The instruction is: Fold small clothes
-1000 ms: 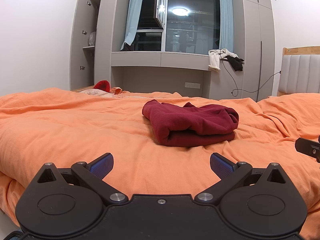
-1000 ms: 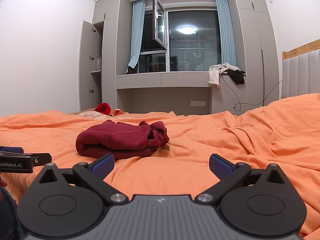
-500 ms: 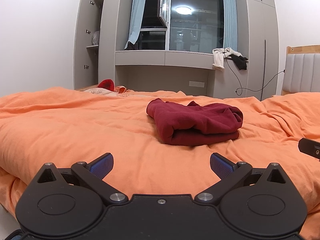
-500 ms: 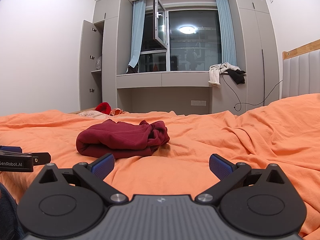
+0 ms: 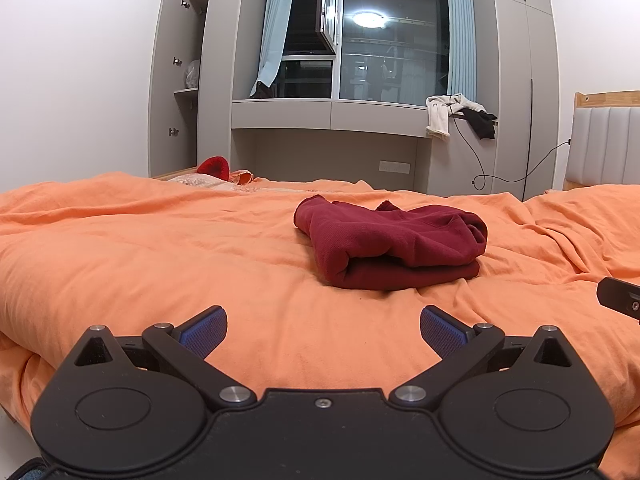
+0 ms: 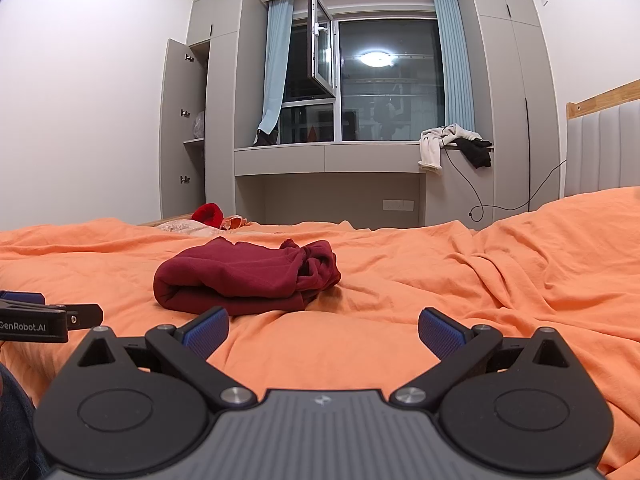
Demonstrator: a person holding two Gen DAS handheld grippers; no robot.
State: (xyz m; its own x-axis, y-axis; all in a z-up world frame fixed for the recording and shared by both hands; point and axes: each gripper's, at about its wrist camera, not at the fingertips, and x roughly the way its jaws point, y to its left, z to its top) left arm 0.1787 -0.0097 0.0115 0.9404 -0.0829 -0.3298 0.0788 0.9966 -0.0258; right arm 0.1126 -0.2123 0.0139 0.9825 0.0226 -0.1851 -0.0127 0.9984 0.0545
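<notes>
- While I look along my left gripper (image 5: 323, 326), I see its two blue-padded fingers (image 5: 204, 330) spread wide at the bottom of the frame, with nothing between them but bedding.
- My right gripper (image 6: 323, 327) stands the same way: jaws wide apart, empty, low in its own view.
- Both grippers sit above the wrinkled orange duvet (image 5: 140, 264), clear of the garment.
- I find the folded dark red knit garment (image 5: 390, 246) just right of centre in the left wrist view, lying on the duvet beyond the fingertips.
- From the right wrist view I see that same garment (image 6: 248, 280) left of centre, its rolled fold toward me and its bunched end on the right.
- A corner of the garment's lower fold sits just behind my right gripper's left pad (image 6: 206, 330) in the frame; I cannot tell whether they touch.
- I catch the tip of the right gripper at the far right edge of the left wrist view (image 5: 620, 298), and the left gripper at the left edge of the right wrist view (image 6: 40, 320).
- At the upper centre I see a dark window (image 6: 390, 80) with pale blue curtains (image 6: 276, 68) and a ceiling lamp reflected in the glass.
- A white cloth (image 5: 440, 114) and a black cloth (image 5: 482, 122) hang over the grey ledge, upper right.
- A small bright red item (image 5: 214, 166) lies at the far edge of the bed, left of centre.
- A padded grey headboard with a wooden frame (image 5: 604, 140) stands at the right edge.
</notes>
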